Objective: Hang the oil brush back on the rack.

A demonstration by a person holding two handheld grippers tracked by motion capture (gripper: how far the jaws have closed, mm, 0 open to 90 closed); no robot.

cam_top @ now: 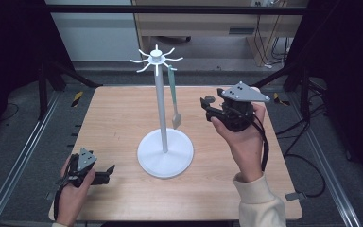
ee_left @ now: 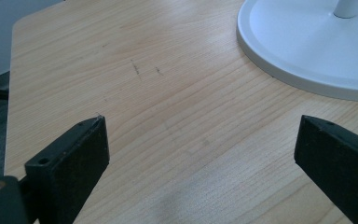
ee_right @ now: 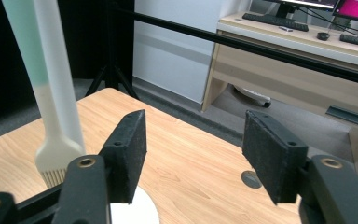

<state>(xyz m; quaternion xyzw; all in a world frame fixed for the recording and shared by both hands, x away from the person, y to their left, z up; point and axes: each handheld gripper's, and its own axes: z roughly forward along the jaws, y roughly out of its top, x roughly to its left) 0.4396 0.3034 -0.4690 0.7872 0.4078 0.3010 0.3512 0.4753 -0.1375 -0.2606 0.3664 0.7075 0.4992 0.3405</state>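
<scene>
A white stand (cam_top: 165,151) with a round base and a tall pole sits near the middle of the wooden desk (cam_top: 118,118). Its top carries a ring of curved hooks (cam_top: 156,57), and a brush (cam_top: 174,101) with a pale green handle and a white bristle head hangs from one hook on the right side, its head clear of the desk.

The left gripper (cam_top: 108,173) rests low at the near left part of the desk, held in the person's left hand (cam_top: 73,191), pointing toward the stand's base. Its jaws stand wide apart with nothing between them, bare wood showing in the gap.

The right gripper (cam_top: 207,109) is raised in the right hand (cam_top: 243,137), just right of the brush, aimed leftward. Its jaws are also released and empty; in the right gripper view the brush hangs just to the left of the near jaw, not touching it.
</scene>
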